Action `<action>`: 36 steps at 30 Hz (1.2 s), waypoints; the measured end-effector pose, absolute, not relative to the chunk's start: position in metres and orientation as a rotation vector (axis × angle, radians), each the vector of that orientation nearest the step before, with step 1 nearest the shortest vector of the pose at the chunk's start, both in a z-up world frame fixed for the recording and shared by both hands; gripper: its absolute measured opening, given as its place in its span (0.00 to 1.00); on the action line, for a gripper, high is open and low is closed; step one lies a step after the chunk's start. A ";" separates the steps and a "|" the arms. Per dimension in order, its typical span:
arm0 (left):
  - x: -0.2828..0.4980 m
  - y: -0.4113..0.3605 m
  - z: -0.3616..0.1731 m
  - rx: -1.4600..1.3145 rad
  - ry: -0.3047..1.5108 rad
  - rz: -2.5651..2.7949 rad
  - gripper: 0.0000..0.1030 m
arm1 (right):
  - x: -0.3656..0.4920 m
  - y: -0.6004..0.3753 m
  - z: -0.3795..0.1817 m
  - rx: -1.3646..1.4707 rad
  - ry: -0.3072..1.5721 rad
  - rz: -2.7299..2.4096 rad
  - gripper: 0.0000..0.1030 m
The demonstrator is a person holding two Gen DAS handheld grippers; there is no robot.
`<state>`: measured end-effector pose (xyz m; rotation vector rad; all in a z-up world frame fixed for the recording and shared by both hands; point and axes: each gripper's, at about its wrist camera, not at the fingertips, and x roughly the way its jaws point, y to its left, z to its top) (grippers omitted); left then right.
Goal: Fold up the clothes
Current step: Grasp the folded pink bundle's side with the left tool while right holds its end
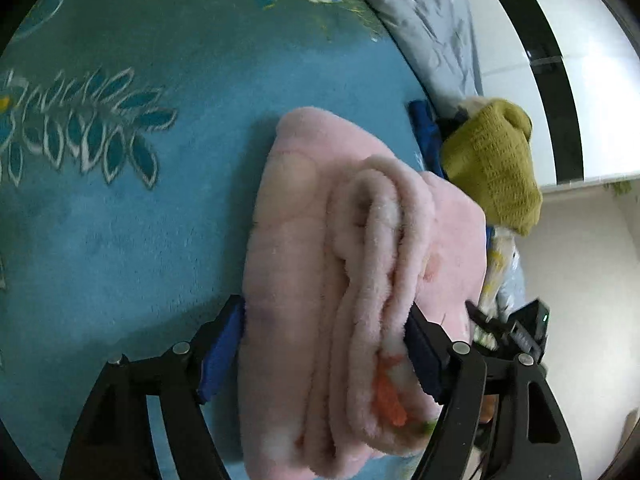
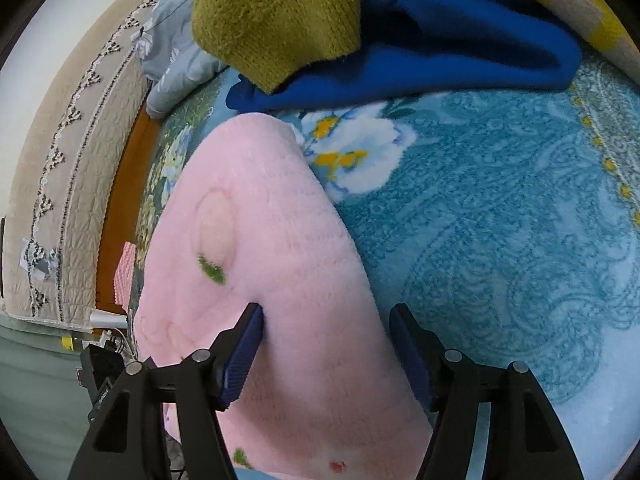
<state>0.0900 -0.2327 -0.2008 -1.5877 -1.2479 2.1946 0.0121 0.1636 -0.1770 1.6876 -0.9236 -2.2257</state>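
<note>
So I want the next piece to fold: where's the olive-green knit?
The olive-green knit lies top centre in the right wrist view, atop the blue garment, beyond the pink fleece.

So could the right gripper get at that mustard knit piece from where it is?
Probably yes: the mustard knit piece lies uncovered atop the blue garment, beyond the pink fleece under the open right gripper.
</note>
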 end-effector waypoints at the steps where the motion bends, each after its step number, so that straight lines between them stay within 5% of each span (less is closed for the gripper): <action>1: 0.091 -0.232 -0.201 -1.587 -1.256 2.200 0.74 | 0.012 0.163 -0.177 1.692 -0.921 -2.233 0.66; 5: 0.094 -0.229 -0.196 -1.588 -1.265 2.219 0.63 | 0.012 0.162 -0.178 1.724 -0.967 -2.243 0.65; 12: 0.095 -0.219 -0.173 -1.634 -1.109 2.312 0.37 | 0.018 0.149 -0.156 1.780 -0.957 -2.331 0.26; 25: 0.118 -0.318 -0.082 -1.439 -0.961 2.523 0.35 | -0.006 0.042 -0.075 1.571 -0.836 -2.306 0.22; 36: 0.043 -0.441 -0.088 -1.427 -0.952 2.709 0.35 | -0.128 -0.100 -0.081 1.564 -0.688 -2.185 0.22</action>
